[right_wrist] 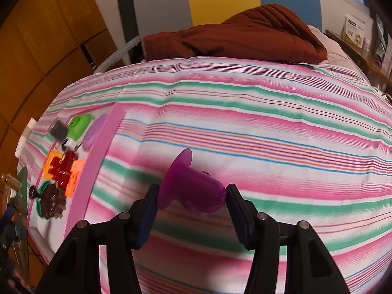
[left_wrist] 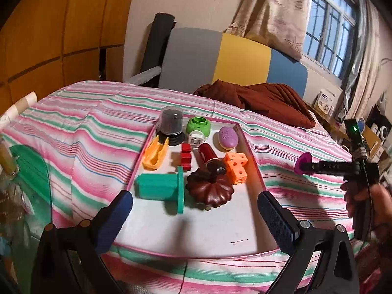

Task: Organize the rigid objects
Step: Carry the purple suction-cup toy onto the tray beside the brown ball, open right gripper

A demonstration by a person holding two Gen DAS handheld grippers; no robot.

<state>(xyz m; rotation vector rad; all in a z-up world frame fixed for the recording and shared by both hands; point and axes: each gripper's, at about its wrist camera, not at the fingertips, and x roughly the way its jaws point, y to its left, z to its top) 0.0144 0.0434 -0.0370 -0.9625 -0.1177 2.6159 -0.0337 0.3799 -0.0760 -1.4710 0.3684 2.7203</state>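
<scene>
A pink-rimmed tray (left_wrist: 220, 227) lies on the striped bedspread (left_wrist: 80, 132). It holds a teal spool (left_wrist: 161, 186), a brown pumpkin-shaped piece (left_wrist: 210, 188), orange cubes (left_wrist: 236, 167), a red cylinder (left_wrist: 207, 153), red blocks (left_wrist: 185, 156), a yellow clip (left_wrist: 155, 155), a grey jar (left_wrist: 171, 125), a green plug-in device (left_wrist: 198, 128) and a purple oval (left_wrist: 228, 137). My left gripper (left_wrist: 196, 210) hangs open over the tray's near end, nothing between its fingers. My right gripper (right_wrist: 191, 196) is shut on a purple spool (right_wrist: 191, 191), right of the tray (right_wrist: 98, 152) above the bedspread; the purple spool (left_wrist: 303, 163) also shows in the left wrist view.
A brown quilt (left_wrist: 264, 100) is bunched at the head of the bed, before a grey, yellow and blue headboard (left_wrist: 220, 56). A glass table with a bottle (left_wrist: 7, 159) stands at the left. A person's hand (left_wrist: 362, 196) holds the right gripper.
</scene>
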